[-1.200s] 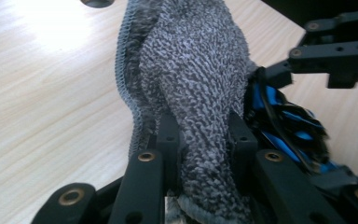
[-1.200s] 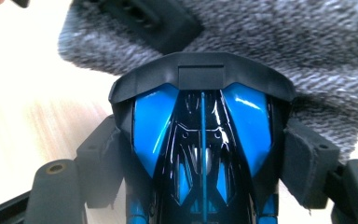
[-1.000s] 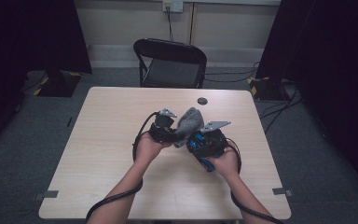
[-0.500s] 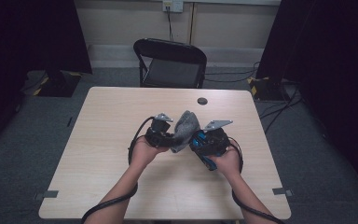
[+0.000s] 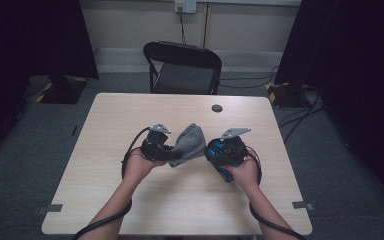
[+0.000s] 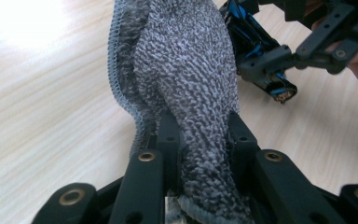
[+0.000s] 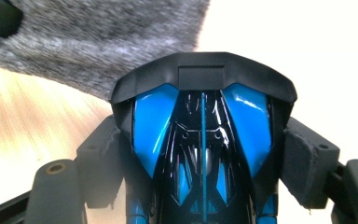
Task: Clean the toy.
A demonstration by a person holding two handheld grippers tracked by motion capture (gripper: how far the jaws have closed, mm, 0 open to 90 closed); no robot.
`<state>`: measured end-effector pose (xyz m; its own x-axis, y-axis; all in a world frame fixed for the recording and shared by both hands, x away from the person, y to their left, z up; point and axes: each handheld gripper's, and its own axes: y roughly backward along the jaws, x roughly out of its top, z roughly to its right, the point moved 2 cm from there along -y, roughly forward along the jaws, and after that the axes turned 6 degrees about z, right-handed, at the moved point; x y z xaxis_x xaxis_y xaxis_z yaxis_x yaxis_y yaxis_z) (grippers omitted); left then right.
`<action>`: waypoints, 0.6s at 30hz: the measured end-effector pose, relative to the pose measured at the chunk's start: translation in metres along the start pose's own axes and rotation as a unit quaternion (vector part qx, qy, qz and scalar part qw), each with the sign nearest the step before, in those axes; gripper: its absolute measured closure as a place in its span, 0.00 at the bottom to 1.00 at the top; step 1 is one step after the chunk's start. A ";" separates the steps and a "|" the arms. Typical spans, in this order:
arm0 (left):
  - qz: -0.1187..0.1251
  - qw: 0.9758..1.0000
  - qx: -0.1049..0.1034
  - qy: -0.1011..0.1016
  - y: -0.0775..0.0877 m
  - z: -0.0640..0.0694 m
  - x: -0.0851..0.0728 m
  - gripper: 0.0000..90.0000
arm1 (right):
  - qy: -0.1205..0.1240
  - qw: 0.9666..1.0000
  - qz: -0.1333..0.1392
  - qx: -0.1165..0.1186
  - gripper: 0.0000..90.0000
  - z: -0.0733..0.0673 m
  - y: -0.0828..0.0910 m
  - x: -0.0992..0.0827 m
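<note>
Overhead: pale wood desk [image 5: 130, 200], grey carpet, black folding chair [image 5: 184, 67] beyond both grippers. Left gripper [image 6: 200, 135] clamped on grey knit cloth [image 6: 186, 60]; right gripper [image 7: 205, 154] clamped on blue-black object [image 7: 200, 135]. No writing legible.

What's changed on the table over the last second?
Very little. The left gripper has drawn slightly back toward the person. It stays shut on the grey cloth pouch, and the right gripper stays shut on the blue and black toy car. The small dark disc has not moved.
</note>
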<state>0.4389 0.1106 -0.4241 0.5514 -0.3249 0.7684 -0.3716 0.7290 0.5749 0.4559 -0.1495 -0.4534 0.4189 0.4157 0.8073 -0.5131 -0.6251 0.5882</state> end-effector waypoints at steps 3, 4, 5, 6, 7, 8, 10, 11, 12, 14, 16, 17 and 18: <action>-0.004 1.000 0.001 0.000 0.009 -0.004 -0.005 0.81 | 0.001 1.000 -0.001 0.001 0.28 -0.001 -0.001 0.000; -0.001 1.000 0.002 0.002 0.011 -0.006 -0.006 0.81 | 0.001 1.000 -0.001 0.002 0.28 -0.001 -0.001 0.000; -0.003 1.000 0.003 0.004 0.014 -0.008 -0.008 0.81 | 0.001 1.000 0.000 0.002 0.28 -0.001 -0.001 0.000; -0.001 1.000 0.006 0.008 0.017 -0.010 -0.009 0.81 | 0.001 1.000 -0.001 0.002 0.28 -0.001 -0.001 0.001; 0.000 1.000 0.008 0.011 0.019 -0.013 -0.010 0.81 | 0.001 1.000 -0.001 0.004 0.28 -0.001 -0.001 0.001; 0.002 1.000 0.013 0.015 0.022 -0.015 -0.010 0.81 | 0.001 1.000 0.000 0.004 0.28 -0.001 -0.001 0.001; 0.017 0.999 0.019 0.033 0.025 -0.021 -0.008 0.81 | 0.002 1.000 -0.001 0.008 0.28 -0.002 -0.001 0.002; 0.023 0.999 0.023 0.040 0.027 -0.024 -0.006 0.81 | 0.004 1.000 0.000 0.007 0.28 -0.003 0.000 0.002; 0.031 0.998 0.027 0.045 0.027 -0.026 -0.003 0.81 | 0.006 1.000 0.000 0.010 0.28 -0.004 -0.001 0.003; 0.040 0.997 0.031 0.053 0.026 -0.028 0.004 0.81 | 0.010 1.000 0.002 0.013 0.28 -0.007 -0.001 0.004; 0.047 0.997 0.030 0.058 0.022 -0.029 0.013 0.80 | 0.013 1.000 0.003 0.017 0.28 -0.010 -0.001 0.005; 0.051 0.996 0.029 0.061 0.019 -0.028 0.017 0.80 | 0.014 1.000 0.003 0.019 0.28 -0.011 -0.001 0.006; 0.052 0.996 0.027 0.061 0.016 -0.027 0.021 0.80 | 0.015 1.000 0.002 0.021 0.28 -0.012 -0.001 0.006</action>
<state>0.4647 0.1321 -0.4065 0.5938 -0.1711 0.7862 -0.4687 0.7206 0.5109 0.4497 -0.1383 -0.4486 0.3936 0.4317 0.8116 -0.4822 -0.6547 0.5821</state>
